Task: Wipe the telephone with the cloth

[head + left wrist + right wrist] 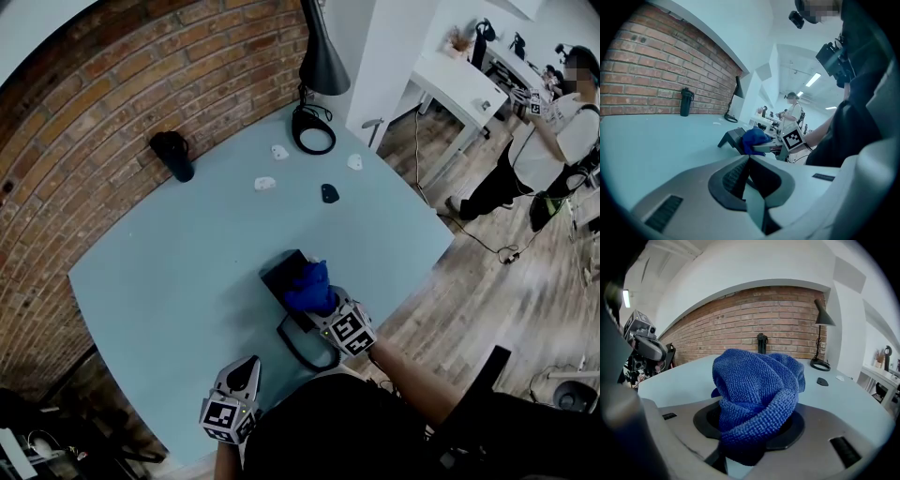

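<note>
The black telephone (pixel 283 272) sits on the pale blue tabletop (pixel 159 281), towards its near edge, with a black cord (pixel 302 352) looping from it towards the person. The blue cloth (pixel 309 286) lies bunched on top of the telephone's near right part (the left gripper view shows it resting on the sloped top of the set). The right gripper (pixel 322 307) reaches in from the near right, its fingers clamped on the cloth; in the right gripper view the folded wad fills the space between them and bulges up over them, hiding the telephone below.

The left gripper (pixel 246 367) is held near the tabletop's near edge, to the left of the cord and apart from the telephone. Its fingers are together, meeting along a narrow seam in its own view.

Farther back on the tabletop lie a small black object (pixel 329 193) and three small white objects (pixel 265 184) (too small to tell what they are). Behind them a black lamp (pixel 322 56) stands with its ring-shaped base (pixel 314 131) at the far corner, and a dark bottle (pixel 173 155) stands upright close to the brick wall (pixel 112 103) that runs along the far left side.

Past the tabletop's right edge is a wooden floor (pixel 469 272). A white desk (pixel 455 80) stands there, and beside it a person (pixel 562 127) in a light top.
</note>
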Available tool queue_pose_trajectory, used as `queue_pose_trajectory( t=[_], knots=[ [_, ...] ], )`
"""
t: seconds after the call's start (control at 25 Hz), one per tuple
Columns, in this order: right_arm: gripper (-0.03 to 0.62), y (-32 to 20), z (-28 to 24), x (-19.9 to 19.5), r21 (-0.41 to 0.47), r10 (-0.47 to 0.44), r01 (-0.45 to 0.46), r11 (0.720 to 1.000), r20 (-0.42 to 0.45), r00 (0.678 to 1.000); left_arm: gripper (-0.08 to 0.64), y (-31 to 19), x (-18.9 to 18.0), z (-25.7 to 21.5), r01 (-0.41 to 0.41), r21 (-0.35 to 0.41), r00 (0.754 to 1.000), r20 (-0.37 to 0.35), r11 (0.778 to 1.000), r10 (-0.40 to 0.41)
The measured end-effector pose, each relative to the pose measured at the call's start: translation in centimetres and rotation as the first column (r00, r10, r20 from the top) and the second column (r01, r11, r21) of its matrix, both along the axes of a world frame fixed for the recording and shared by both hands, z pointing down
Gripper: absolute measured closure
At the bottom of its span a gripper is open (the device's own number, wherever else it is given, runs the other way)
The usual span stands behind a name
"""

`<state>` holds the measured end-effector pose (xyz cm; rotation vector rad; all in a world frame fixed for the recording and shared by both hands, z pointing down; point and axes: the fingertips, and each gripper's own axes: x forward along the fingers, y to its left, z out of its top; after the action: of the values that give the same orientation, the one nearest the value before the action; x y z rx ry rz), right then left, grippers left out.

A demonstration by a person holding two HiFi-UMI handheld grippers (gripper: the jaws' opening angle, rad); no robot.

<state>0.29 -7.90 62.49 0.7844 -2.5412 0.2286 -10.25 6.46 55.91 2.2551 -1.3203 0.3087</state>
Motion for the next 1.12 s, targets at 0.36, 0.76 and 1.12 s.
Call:
queue_pose_trajectory(
  t=[0.36, 0.76, 1.12],
  knots=[
    [0.382, 1.8, 1.1, 0.9, -0.016, -0.025, 0.025, 1.0, -0.031, 0.999, 0.56, -0.1, 0.1, 0.1, -0.007, -0.002, 1.0, -0.001, 1.0, 0.007],
    [0.382, 3.8, 2.5, 2.1, -0.044, -0.038, 0.035, 0.998, -0.058, 0.998, 0.56, 0.0, 0.5, 0.2, -0.009, 0.001, 1.0, -0.005, 1.0, 0.009],
    [0.382, 6.5, 4.2, 3.1, -0.273, -0.197, 0.142, 0.952, -0.183, 0.963, 0.56, 0.0, 0.6, 0.1, -0.01, 0.003, 1.0, -0.009, 1.0, 0.01]
  ],
)
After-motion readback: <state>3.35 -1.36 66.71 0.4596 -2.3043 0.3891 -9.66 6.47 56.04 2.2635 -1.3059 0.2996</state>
